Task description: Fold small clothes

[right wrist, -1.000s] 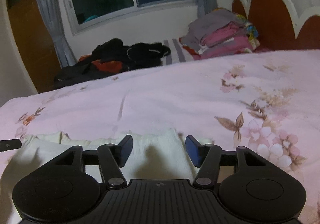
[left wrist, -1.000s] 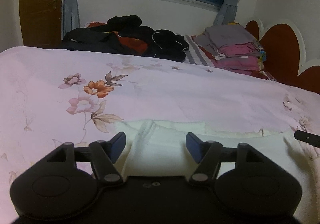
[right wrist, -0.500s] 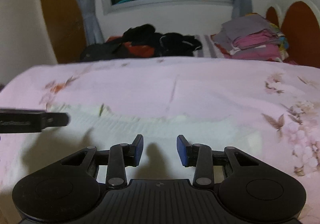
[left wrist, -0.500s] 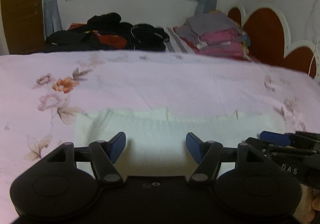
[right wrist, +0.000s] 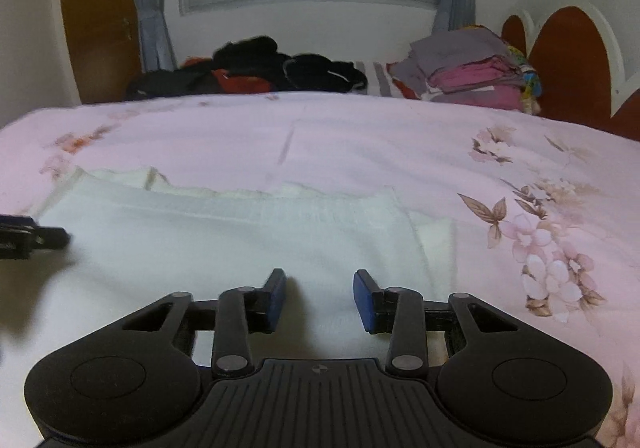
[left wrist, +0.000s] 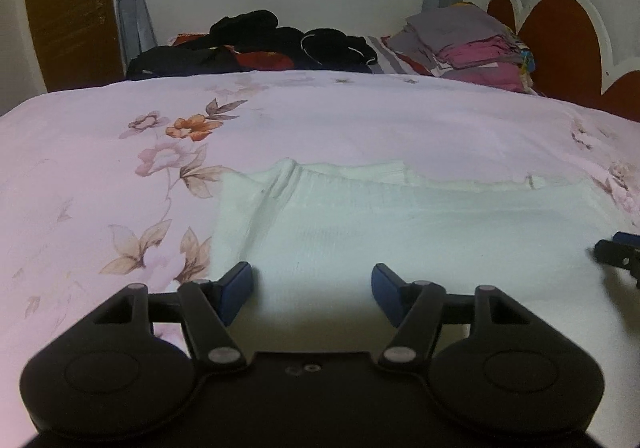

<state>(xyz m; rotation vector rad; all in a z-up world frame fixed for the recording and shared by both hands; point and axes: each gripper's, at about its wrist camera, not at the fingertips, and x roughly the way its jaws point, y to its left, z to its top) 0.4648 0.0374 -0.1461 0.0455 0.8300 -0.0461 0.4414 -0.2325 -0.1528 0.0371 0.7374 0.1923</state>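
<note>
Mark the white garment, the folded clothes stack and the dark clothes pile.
white garment (left wrist: 400, 232), left wrist view, flat middle of the cloth
folded clothes stack (right wrist: 472, 76), right wrist view, pink layer in the stack
dark clothes pile (left wrist: 260, 24), left wrist view, top black piece

Bed surface: clearance and obstructions
Open floral bedspread (left wrist: 360, 120) from 9 to 3 o'clock; dark clothes heap (left wrist: 256, 44) at 11 and folded stack (left wrist: 472, 40) at 1 block the far edge.
</note>
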